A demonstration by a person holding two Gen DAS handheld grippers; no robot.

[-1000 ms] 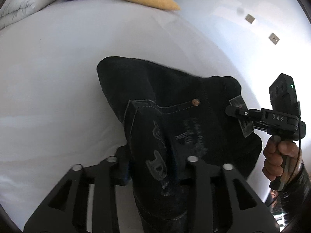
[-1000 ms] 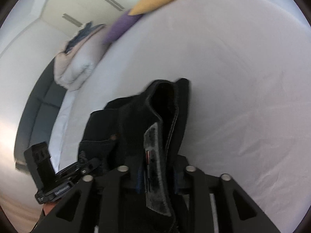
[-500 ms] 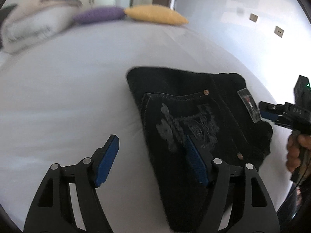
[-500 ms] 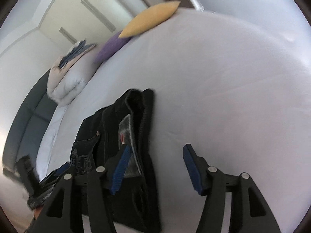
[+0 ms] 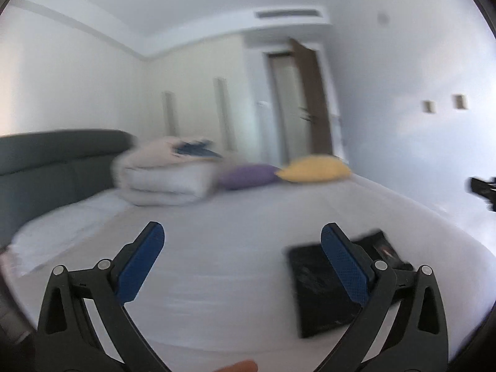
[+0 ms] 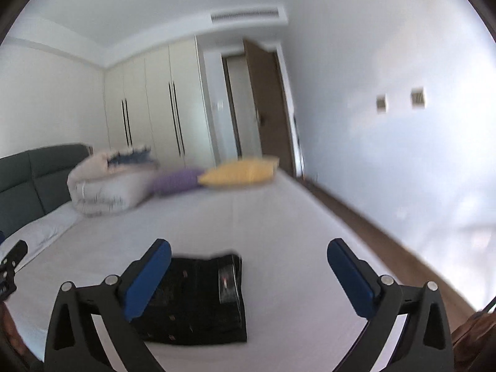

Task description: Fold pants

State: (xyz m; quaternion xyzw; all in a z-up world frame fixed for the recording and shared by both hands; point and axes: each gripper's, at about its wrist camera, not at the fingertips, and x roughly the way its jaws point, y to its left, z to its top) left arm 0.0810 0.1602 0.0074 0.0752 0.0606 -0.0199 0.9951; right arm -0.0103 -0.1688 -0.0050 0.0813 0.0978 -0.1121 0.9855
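Note:
The black pants [image 6: 198, 297] lie folded in a flat rectangle on the white bed sheet [image 6: 248, 217]. In the left wrist view the pants [image 5: 322, 291] sit low right, partly behind the right finger. My left gripper [image 5: 241, 260] is open and empty, raised above the bed to the left of the pants. My right gripper [image 6: 248, 276] is open and empty, raised above the pants' right side. A part of the right gripper [image 5: 483, 190] shows at the far right edge of the left wrist view.
A folded duvet [image 6: 108, 183], a purple pillow [image 6: 176, 181] and a yellow pillow [image 6: 238, 172] lie at the bed's far end. A dark headboard [image 6: 34, 179] is at left. Wardrobes [image 6: 155, 108] and an open door [image 6: 266, 105] stand behind. Wood floor [image 6: 372, 226] runs along the bed's right side.
Both grippers let go of the pants, opened and lifted back, tilting up to face the room. The pants now lie flat and folded on the bed.

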